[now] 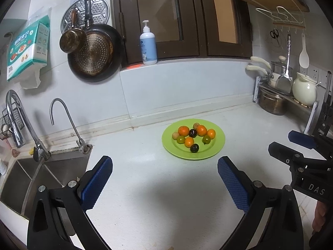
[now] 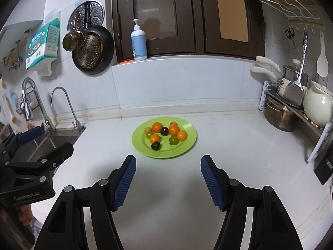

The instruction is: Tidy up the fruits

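Note:
A green plate (image 1: 218,145) (image 2: 187,145) sits on the white counter and holds several small fruits: orange tangerines (image 1: 183,130) (image 2: 157,127), two dark purple ones (image 1: 194,148) (image 2: 155,145), two green ones (image 1: 206,139) (image 2: 173,139) and tan ones (image 1: 175,135) (image 2: 148,129). My left gripper (image 1: 165,164) is open wide with nothing between its blue pads, short of the plate and to its left. Closer to the plate's near rim, my right gripper (image 2: 168,163) stands open and empty. Each gripper shows at the edge of the other's view.
A steel sink (image 1: 31,179) with two faucets (image 1: 62,120) lies at the left. Pots and a cream jar (image 2: 317,106) stand on a rack at the right. A knife block (image 2: 324,164) is at the right edge. A soap bottle (image 1: 148,45) stands on the sill.

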`<state>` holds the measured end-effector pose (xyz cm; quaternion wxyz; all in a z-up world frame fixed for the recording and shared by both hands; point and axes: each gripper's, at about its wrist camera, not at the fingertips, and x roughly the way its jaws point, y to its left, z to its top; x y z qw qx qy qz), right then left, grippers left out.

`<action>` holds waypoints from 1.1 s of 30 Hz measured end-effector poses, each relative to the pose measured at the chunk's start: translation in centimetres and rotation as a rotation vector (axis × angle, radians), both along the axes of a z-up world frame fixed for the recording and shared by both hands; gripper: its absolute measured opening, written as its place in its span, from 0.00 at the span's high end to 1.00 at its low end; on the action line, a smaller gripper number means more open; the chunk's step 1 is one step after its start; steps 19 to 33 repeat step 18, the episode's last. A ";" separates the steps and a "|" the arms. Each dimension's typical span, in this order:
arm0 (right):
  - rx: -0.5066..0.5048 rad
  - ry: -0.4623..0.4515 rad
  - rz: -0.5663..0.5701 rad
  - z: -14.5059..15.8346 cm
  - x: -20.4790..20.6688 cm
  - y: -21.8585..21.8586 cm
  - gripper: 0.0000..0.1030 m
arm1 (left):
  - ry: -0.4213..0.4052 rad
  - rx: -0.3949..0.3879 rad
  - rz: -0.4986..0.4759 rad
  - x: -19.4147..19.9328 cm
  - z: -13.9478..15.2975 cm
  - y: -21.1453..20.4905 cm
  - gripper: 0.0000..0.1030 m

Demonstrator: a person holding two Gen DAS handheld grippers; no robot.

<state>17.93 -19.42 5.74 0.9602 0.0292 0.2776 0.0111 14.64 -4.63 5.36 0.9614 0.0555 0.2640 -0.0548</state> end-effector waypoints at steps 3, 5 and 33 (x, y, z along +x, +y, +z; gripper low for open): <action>0.000 0.001 0.000 0.0 0.0 0.0 0.36 | 0.001 0.000 0.000 0.1 0.0 0.0 0.00; 0.001 0.002 -0.001 0.0 0.1 0.0 0.36 | 0.000 0.002 0.002 0.1 0.0 0.0 0.00; -0.002 0.008 -0.005 -0.3 0.5 0.2 0.36 | 0.006 0.002 0.000 0.8 -0.3 0.1 0.00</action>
